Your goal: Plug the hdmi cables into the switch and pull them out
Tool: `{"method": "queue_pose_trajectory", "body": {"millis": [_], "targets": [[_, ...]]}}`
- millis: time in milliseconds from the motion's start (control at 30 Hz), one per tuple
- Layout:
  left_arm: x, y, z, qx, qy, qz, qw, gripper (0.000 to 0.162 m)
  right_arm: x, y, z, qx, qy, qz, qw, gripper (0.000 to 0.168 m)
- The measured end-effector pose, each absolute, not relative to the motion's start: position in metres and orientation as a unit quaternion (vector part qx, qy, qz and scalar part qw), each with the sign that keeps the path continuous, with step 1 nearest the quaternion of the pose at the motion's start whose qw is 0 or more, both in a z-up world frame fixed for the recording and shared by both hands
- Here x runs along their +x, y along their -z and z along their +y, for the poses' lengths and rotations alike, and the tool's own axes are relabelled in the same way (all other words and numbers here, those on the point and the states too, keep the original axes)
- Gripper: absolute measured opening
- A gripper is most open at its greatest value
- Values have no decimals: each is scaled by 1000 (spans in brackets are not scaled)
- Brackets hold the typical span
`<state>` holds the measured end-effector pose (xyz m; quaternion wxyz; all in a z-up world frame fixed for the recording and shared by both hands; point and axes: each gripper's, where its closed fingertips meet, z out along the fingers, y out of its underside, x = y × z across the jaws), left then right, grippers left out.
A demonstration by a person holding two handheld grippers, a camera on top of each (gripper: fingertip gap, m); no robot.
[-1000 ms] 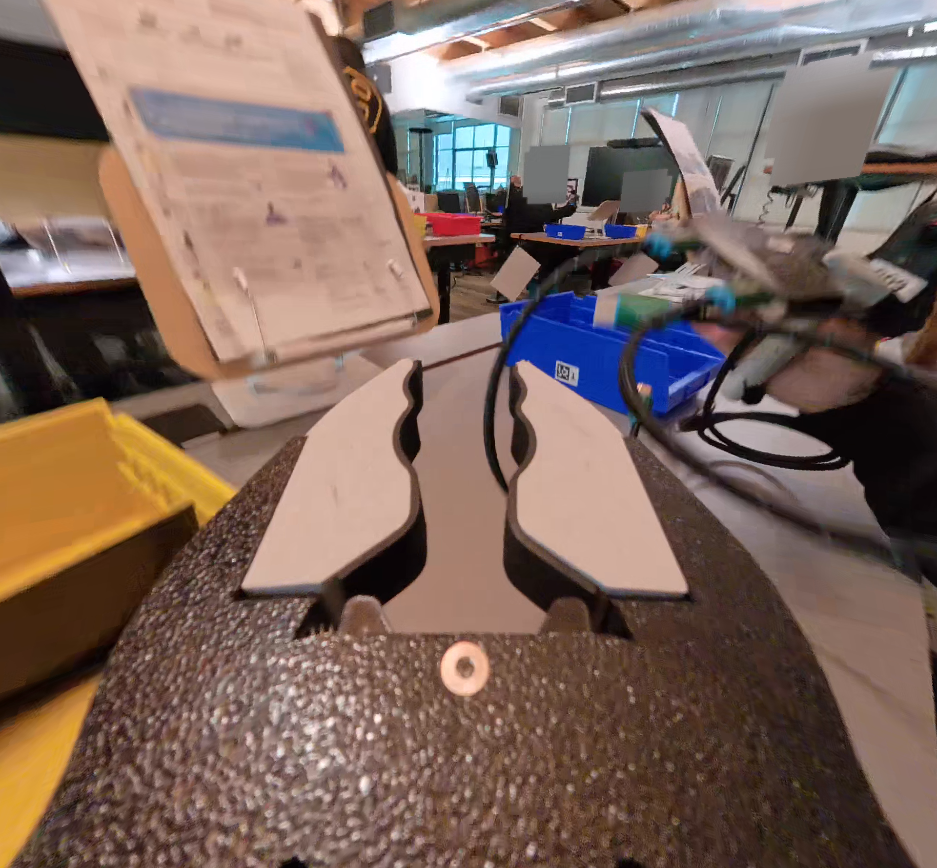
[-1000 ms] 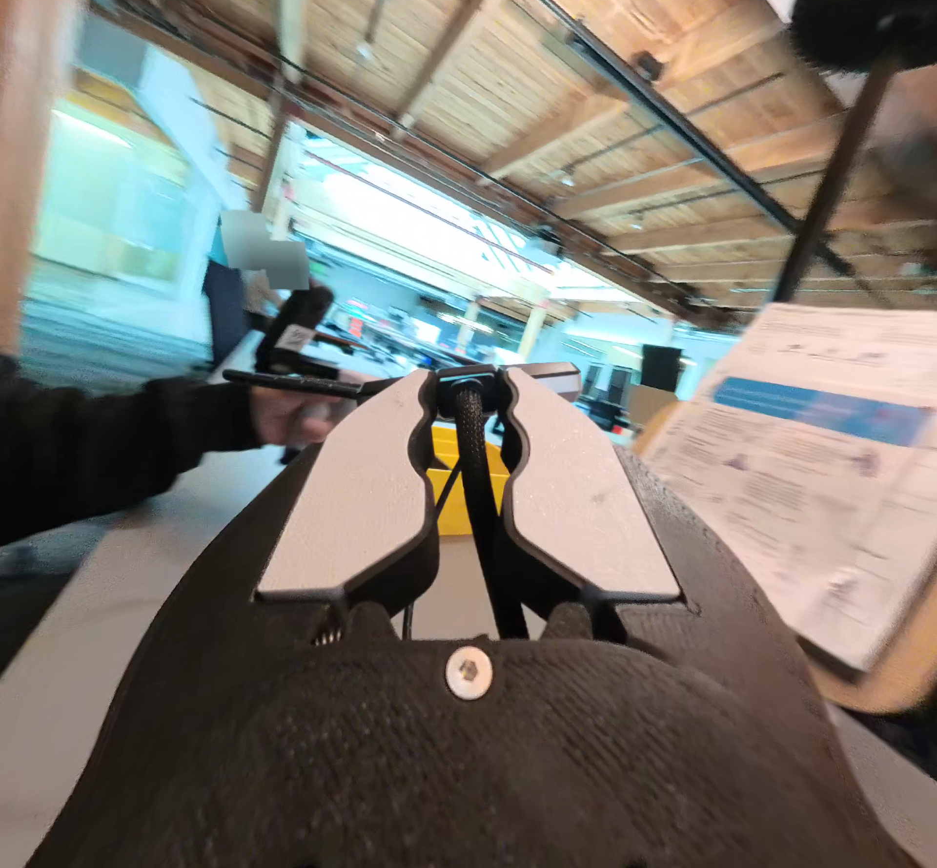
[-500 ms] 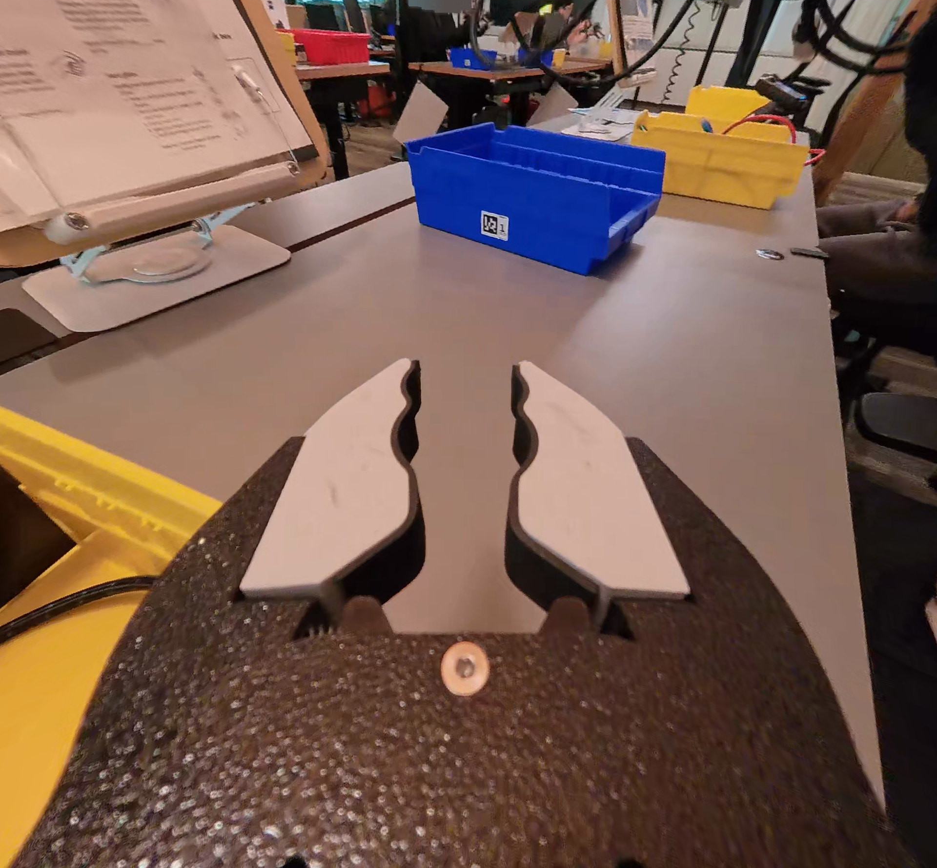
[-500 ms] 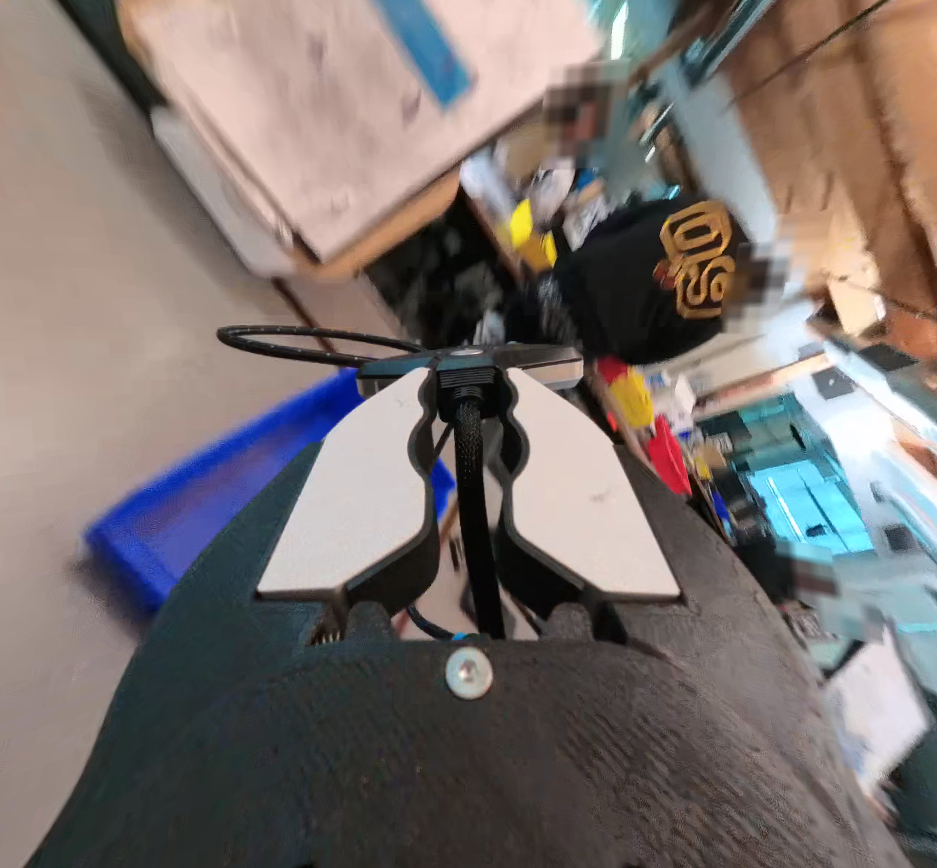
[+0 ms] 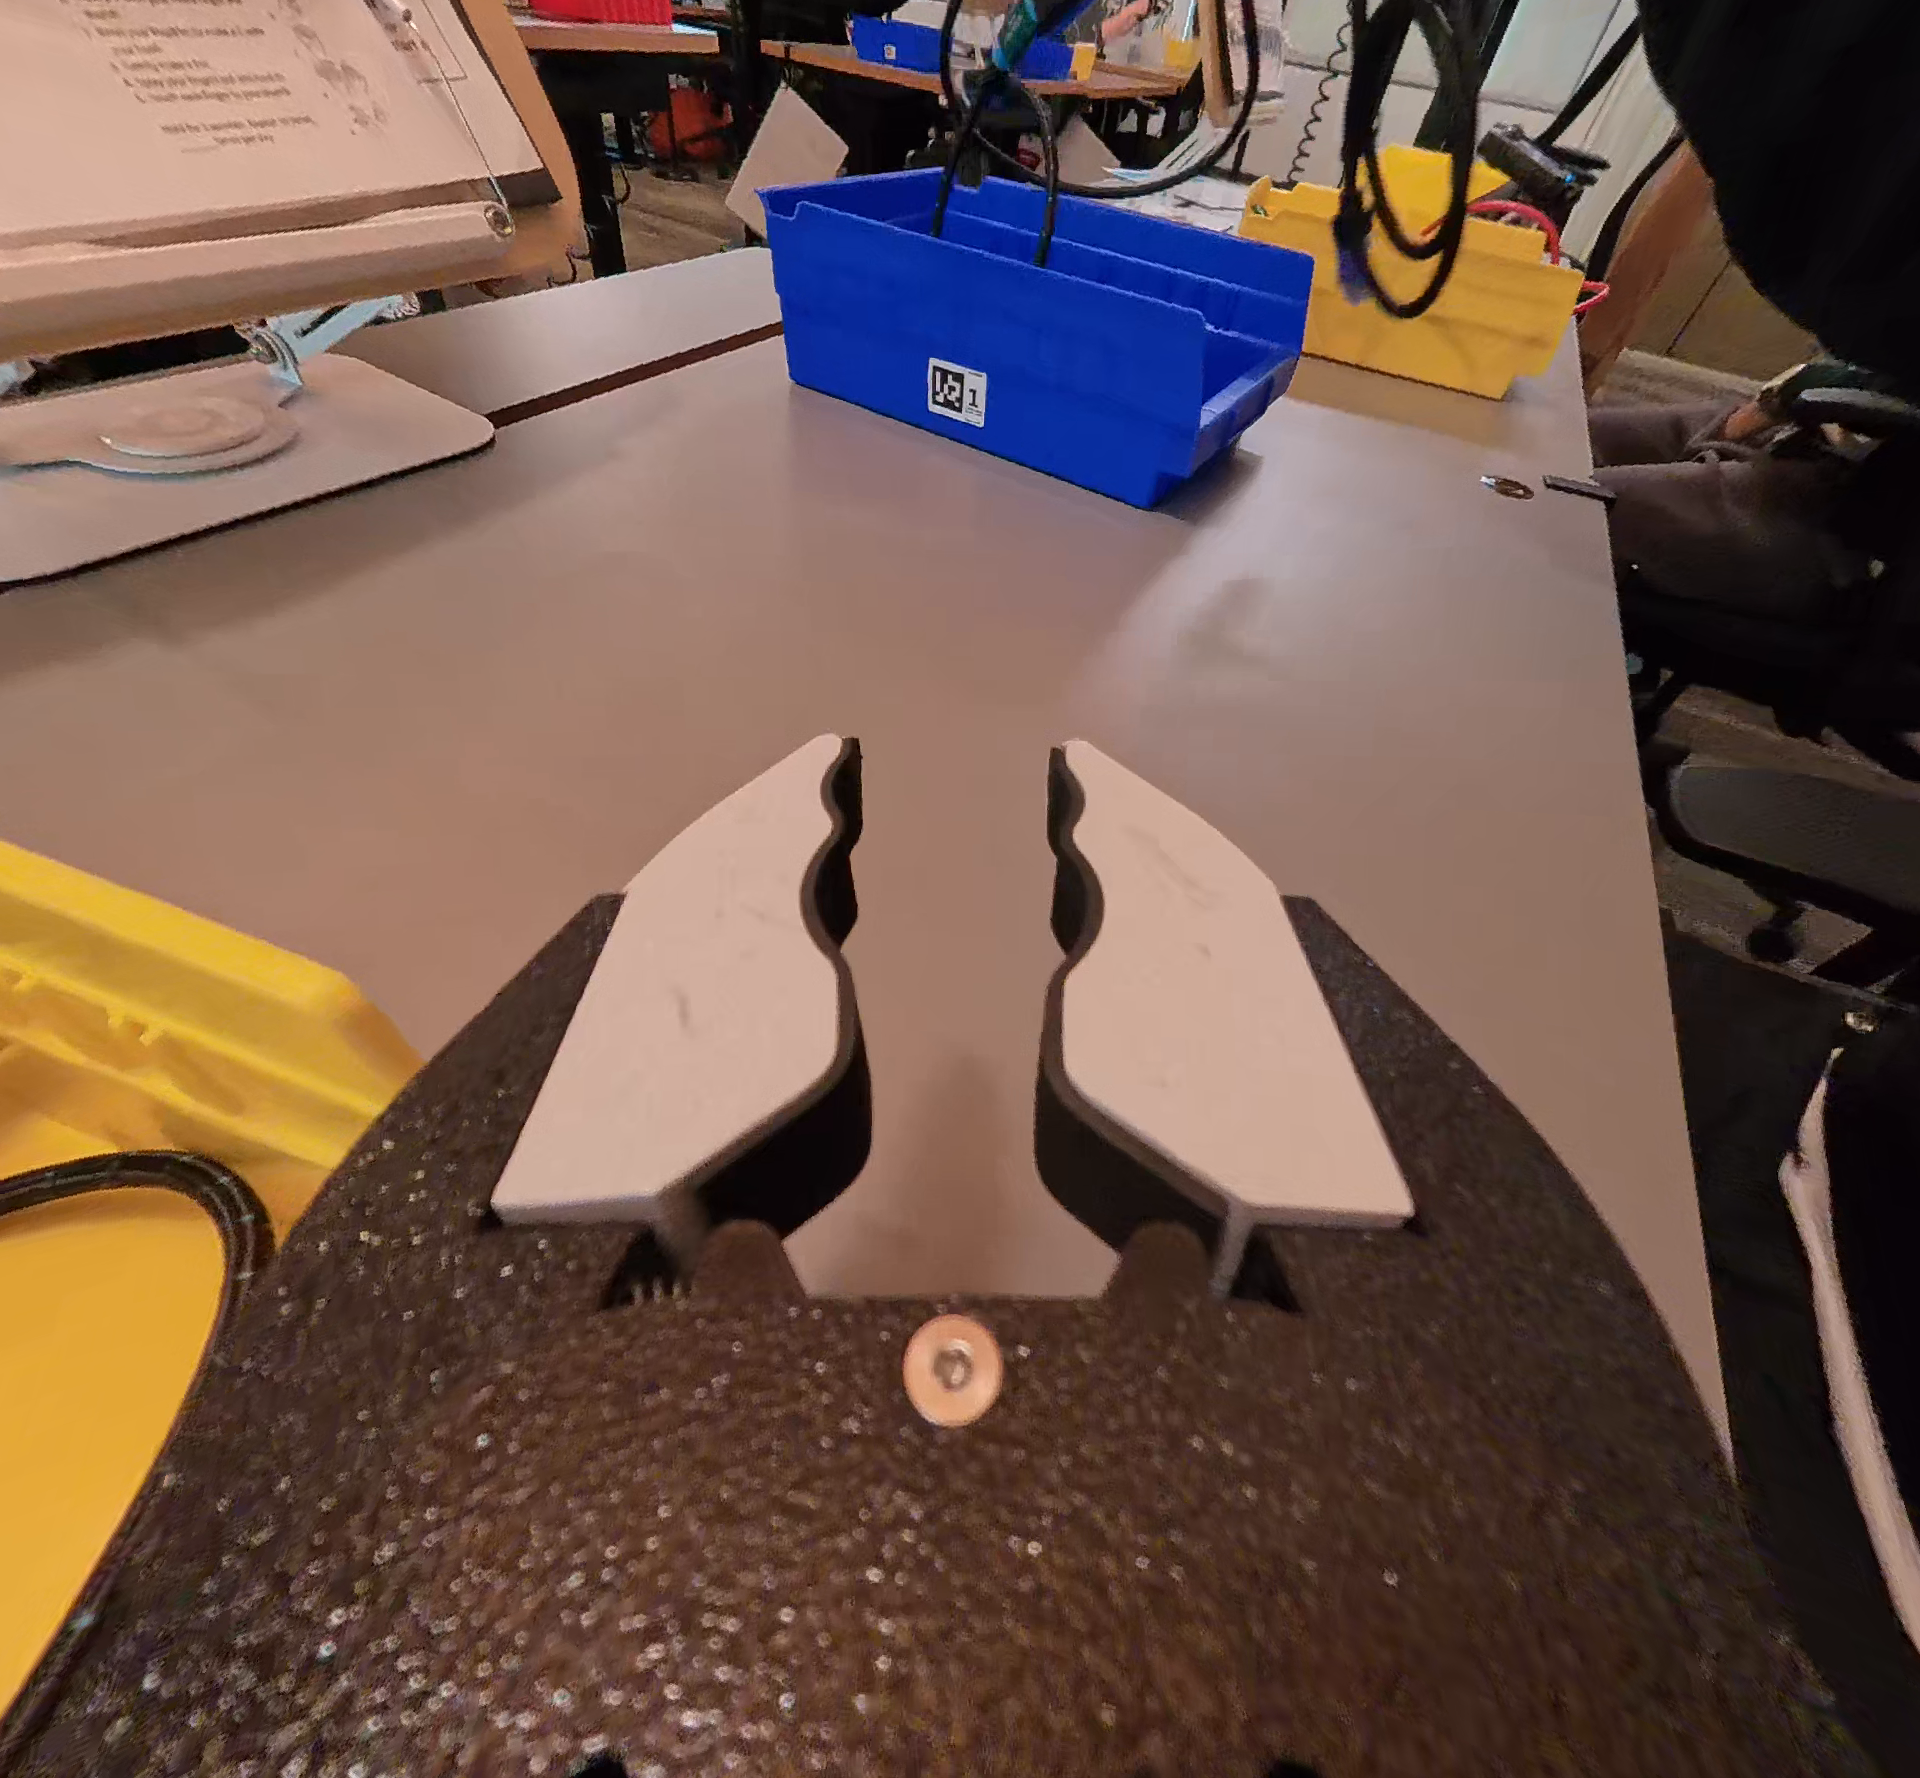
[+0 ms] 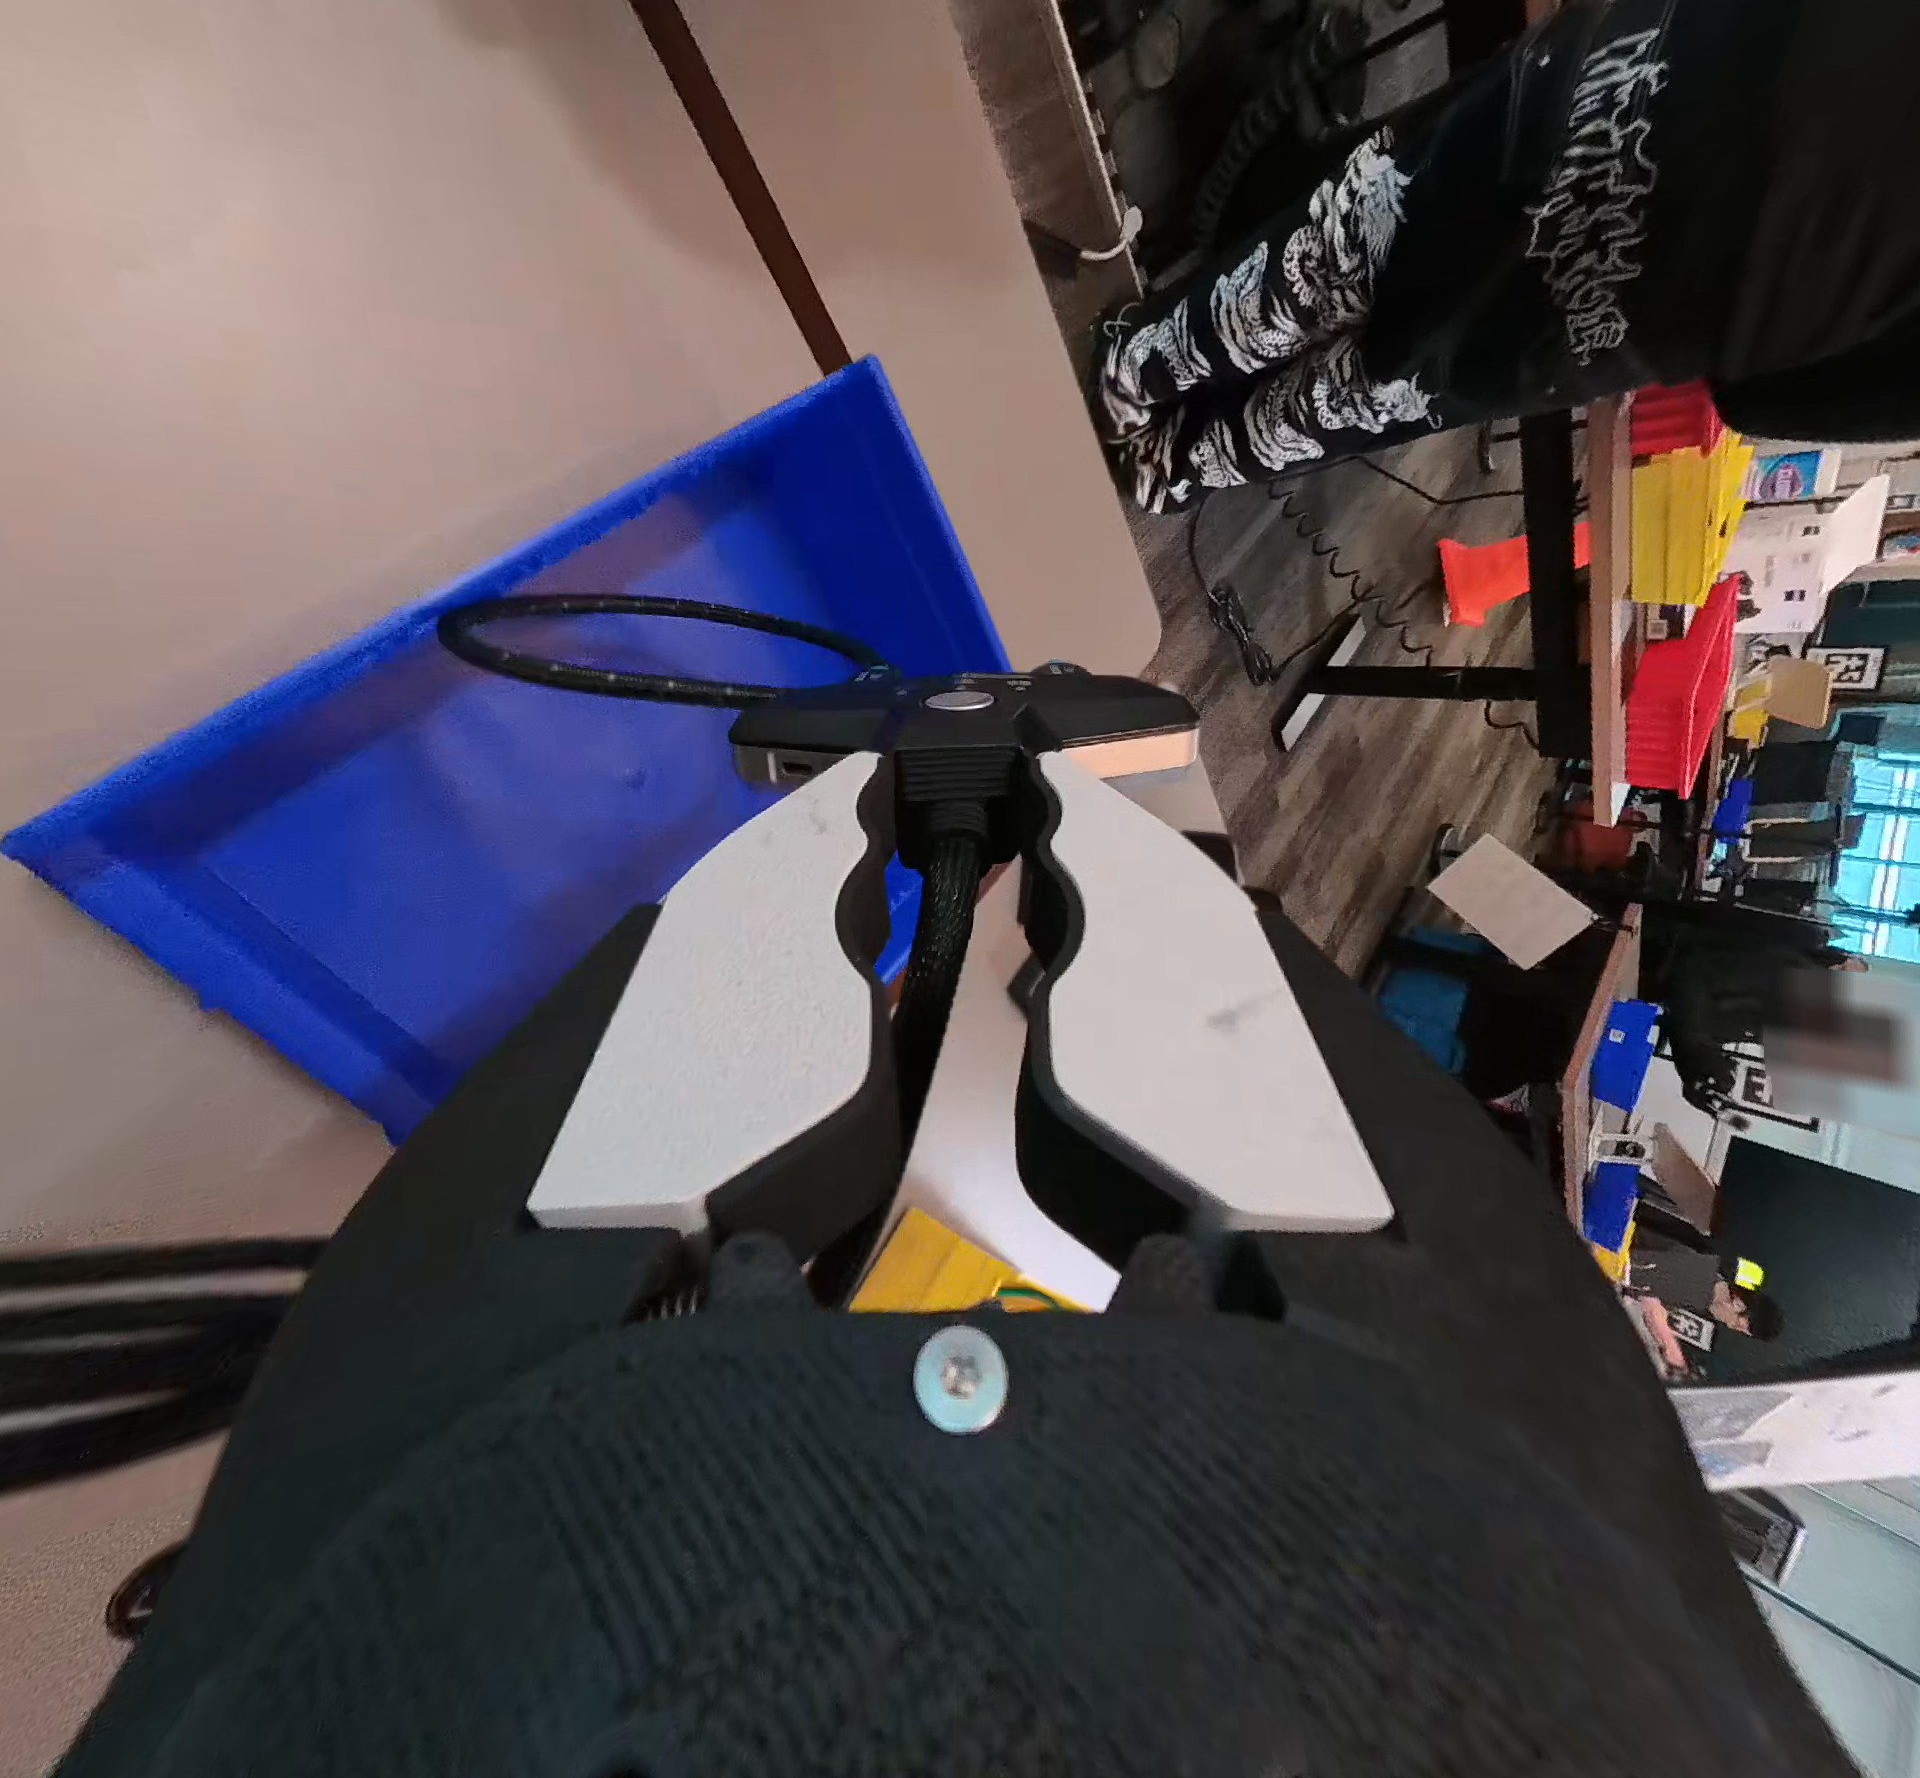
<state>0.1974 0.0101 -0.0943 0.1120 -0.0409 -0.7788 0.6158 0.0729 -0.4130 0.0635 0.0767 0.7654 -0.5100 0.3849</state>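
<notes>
Right wrist view showed the right claw point(image 6: 951, 783) clamped on the ribbed plug of a braided black hdmi cable point(image 6: 940, 939), with that plug seated in the edge of the small black switch point(image 6: 966, 715). Switch and cable hung in the air above the blue bin point(image 6: 436, 845) — a second cable point(image 6: 655, 642) looped out of the switch's far side over the bin's floor. By the look of it, the job stood at carrying or setting down the joined set; whether this plug was about to be pulled could not be told.

The left claw point(image 5: 951, 798) stood apart and empty, low over the grey counter point(image 5: 727, 637), well short of the bin. To unplug, it would likely need to come up and pinch the switch body while the right drew the plug straight back.

Left of the bin stood a document stand point(image 5: 208, 170); behind it a yellow bin point(image 5: 1434, 315) — busy workshop desks beyond.
</notes>
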Motion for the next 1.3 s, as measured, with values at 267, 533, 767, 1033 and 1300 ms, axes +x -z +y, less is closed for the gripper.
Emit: {"method": "queue_pose_trajectory", "body": {"millis": [267,533,767,1033,1300], "targets": [[195,111,3,-46,-618,-770,154,33,107,-74,-415,773,-410,-477,78,23],[205,104,6,-12,-637,-746,194,32,116,-50,-458,745,-465,-476,45,24],[208,98,9,7,-649,-726,228,26,119,-17,-471,714,-568,-404,62,23],[201,100,7,-7,-641,-733,230,25,93,16,-477,678,-608,-411,53,24],[200,101,7,-5,-641,-732,231,25,63,21,-478,671,-528,-515,-79,41]]}}
